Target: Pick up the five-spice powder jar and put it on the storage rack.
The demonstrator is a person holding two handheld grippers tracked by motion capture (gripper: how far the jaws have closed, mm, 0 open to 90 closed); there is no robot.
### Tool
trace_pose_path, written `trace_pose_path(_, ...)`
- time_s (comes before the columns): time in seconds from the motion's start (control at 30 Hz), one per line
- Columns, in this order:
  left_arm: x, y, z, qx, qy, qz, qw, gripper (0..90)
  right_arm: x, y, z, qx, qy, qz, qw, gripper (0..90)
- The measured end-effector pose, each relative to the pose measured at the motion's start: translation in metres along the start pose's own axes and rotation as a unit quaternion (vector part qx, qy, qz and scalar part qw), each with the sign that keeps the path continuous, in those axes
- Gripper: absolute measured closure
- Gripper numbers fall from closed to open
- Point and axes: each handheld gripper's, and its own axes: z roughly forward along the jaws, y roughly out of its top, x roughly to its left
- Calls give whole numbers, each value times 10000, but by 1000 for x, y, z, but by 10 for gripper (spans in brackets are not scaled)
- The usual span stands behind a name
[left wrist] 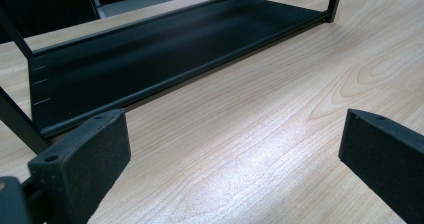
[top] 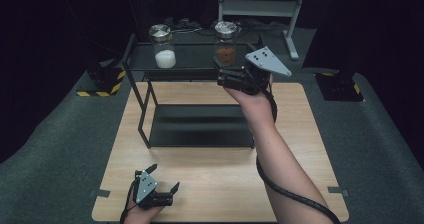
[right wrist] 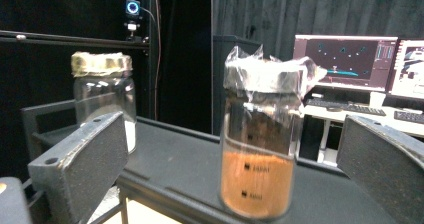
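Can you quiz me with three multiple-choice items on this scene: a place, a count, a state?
1. Where does the glass jar of orange-brown powder stand?
A. wooden table
B. top shelf of the black metal rack
C. rack's bottom shelf

2. How many jars are on the rack?
A. one
B. two
C. three

3. What state is the right gripper in?
A. open, fingers either side of the jar
C. shut on the jar
B. shut and empty

Answers: 1 B, it sits on the top shelf. 2 B, it stands with the glass jar of white powder. 3 A, gaps show beside the jar.
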Motion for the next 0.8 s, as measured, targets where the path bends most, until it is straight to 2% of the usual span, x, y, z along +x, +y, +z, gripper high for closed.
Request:
trace_pose_path(0.5,0,0,0,3,-6,19,10000,4,6,-16,-38,-41,104,-189,9998,0)
trace_pose_path(0.8,0,1,1,19,-24,28,10000,4,11,-30,-55,31,124,-313,9994,0)
